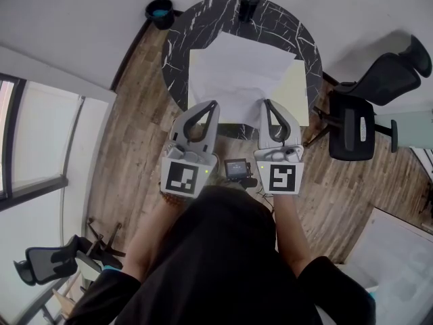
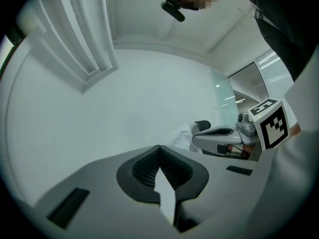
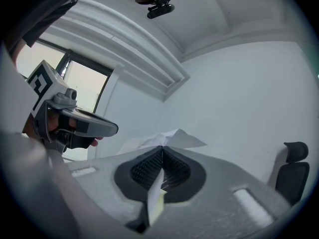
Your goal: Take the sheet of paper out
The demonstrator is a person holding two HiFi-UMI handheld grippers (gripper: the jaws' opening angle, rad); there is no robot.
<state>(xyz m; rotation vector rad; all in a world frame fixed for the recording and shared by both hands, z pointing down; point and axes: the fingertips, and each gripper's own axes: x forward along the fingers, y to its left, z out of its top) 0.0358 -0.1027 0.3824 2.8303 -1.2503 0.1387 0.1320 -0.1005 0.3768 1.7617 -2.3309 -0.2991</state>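
The round dark marble surface (image 1: 177,46) fills the upper middle of the head view. The sheet of paper (image 1: 240,73) lies across it, white and creased, with its near edge lifted off the rim toward the person. Under its right side lies a pale yellow cover (image 1: 296,90), perhaps a folder, though I cannot tell.

The left hand-held gripper (image 1: 214,105) is pinched tight on the sheet's lower left edge, and a white sliver shows between its jaws in the left gripper view. The right hand-held gripper (image 1: 266,103) is clamped on the lower right edge. In its own view the strip in the jaws looks white with a yellowish layer. So the likeliest slip is that the right side has caught the cover too, and a pull would drag both out together. Uneven pulling could also tear or crumple the thin sheet between the two grips.

As for containers, the yellow cover holds part of the sheet at most. A dark bin (image 1: 160,9) on the floor at upper left shows a teal inside. A black cylinder (image 1: 249,4) stands on the far rim, and its contents cannot be seen.
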